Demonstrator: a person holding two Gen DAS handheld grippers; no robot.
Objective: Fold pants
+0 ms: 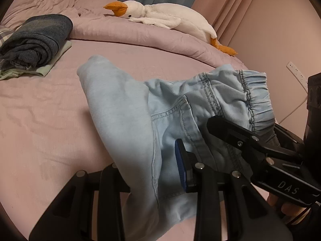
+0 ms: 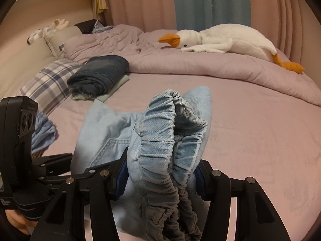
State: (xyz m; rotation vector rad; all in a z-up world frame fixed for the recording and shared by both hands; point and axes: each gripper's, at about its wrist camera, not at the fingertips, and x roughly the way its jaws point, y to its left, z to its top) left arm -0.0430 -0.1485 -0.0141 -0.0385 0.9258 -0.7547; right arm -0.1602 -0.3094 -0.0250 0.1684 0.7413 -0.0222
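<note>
Light blue denim pants (image 1: 128,108) with an elastic waistband (image 1: 254,92) are held up over the pink bed (image 1: 40,110). My left gripper (image 1: 160,172) is shut on the pants fabric near a back pocket; only its right blue pad shows, the other is under the cloth. My right gripper (image 2: 162,180) is shut on the bunched elastic waistband (image 2: 158,140), blue pads on both sides. The right gripper also shows in the left wrist view (image 1: 240,136) at the waistband. The pants hang toward the sheet in the right wrist view (image 2: 104,124).
A folded stack of dark jeans on pale green cloth (image 1: 36,44) lies at the left, also in the right wrist view (image 2: 98,76). A white plush goose (image 2: 226,40) lies on the rolled pink quilt (image 1: 140,34). A plaid pillow (image 2: 46,80) and light blue cloth (image 2: 43,132) are at left.
</note>
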